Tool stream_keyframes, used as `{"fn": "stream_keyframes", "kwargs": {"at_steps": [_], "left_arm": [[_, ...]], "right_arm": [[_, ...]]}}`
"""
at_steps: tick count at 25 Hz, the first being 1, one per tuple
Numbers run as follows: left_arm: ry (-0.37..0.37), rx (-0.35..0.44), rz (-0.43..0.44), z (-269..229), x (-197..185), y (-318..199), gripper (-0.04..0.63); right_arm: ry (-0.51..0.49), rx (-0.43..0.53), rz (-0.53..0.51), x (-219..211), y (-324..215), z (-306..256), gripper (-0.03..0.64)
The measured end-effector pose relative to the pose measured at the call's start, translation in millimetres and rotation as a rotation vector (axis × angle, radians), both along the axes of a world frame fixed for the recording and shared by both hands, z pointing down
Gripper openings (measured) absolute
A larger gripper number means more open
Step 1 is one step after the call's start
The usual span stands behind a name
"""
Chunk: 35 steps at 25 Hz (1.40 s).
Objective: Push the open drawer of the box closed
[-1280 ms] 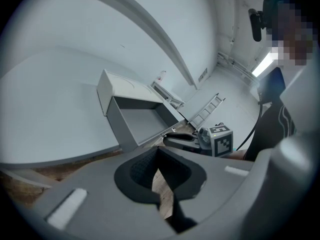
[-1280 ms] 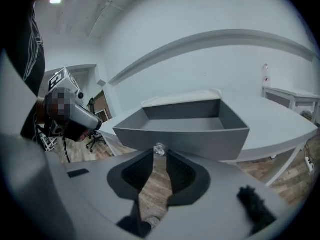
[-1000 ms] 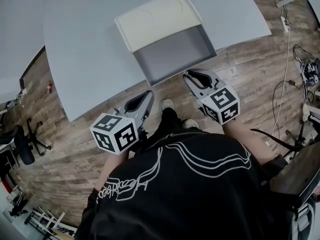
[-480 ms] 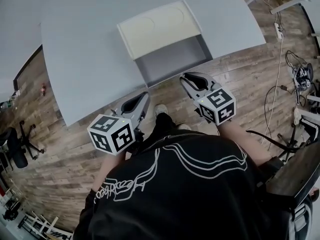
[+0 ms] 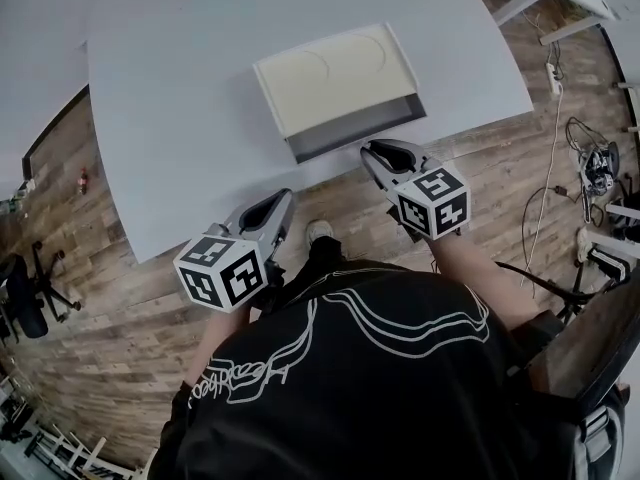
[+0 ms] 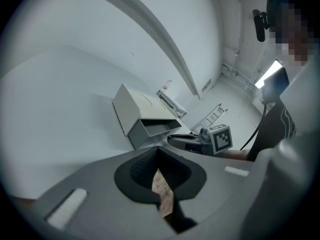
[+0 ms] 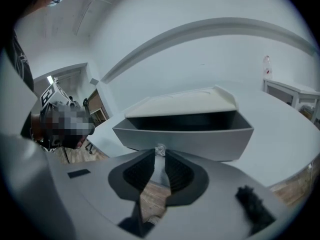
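Observation:
The cream-topped box (image 5: 335, 73) lies on the pale table (image 5: 180, 98), its grey drawer (image 5: 352, 131) sticking out a short way toward me. My right gripper (image 5: 373, 152) is at the drawer's front. In the right gripper view the drawer front (image 7: 200, 139) fills the middle, and the right gripper (image 7: 159, 156) has its jaws closed to a narrow gap around a small clear knob (image 7: 160, 149). The left gripper (image 5: 283, 201) hangs off the table's near edge, shut and empty. Its own view shows the left gripper (image 6: 158, 156) with the box (image 6: 135, 104) and drawer (image 6: 156, 129) ahead.
The table's curved near edge (image 5: 230, 223) runs just ahead of both grippers, with wood floor (image 5: 90, 298) below. Cables and equipment (image 5: 595, 158) lie on the floor at the right. An office chair (image 5: 20, 303) stands far left.
The drawer has slid most of the way into the box. My right gripper has moved forward with its front. The left gripper has barely shifted.

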<state>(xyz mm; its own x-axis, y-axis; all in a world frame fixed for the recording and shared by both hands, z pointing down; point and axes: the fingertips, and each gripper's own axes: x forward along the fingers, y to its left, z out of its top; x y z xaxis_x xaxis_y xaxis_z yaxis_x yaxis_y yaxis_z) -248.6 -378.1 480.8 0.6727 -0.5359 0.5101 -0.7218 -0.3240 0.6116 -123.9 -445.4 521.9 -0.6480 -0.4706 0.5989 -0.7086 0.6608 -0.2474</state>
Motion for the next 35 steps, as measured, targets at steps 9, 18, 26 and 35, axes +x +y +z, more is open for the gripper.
{"fn": "stream_keyframes", "kwargs": {"at_steps": [9,18,26,35], "left_arm": [[-0.006,0.004,0.002,0,-16,-11,0.005],[-0.022,-0.006,0.012,5,-26,-8,0.005],[-0.045,0.013,0.032,-1,-7,9,0.005],[-0.053,0.07,0.074,-26,60,67,0.005]], "right_arm": [[0.001,-0.028,0.045,-13,-30,-1,0.071],[-0.001,-0.025,0.067,-20,-43,-1,0.071],[-0.108,0.005,0.113,-12,-29,-13,0.072],[-0.317,0.053,-0.079,15,90,-73,0.041]]}}
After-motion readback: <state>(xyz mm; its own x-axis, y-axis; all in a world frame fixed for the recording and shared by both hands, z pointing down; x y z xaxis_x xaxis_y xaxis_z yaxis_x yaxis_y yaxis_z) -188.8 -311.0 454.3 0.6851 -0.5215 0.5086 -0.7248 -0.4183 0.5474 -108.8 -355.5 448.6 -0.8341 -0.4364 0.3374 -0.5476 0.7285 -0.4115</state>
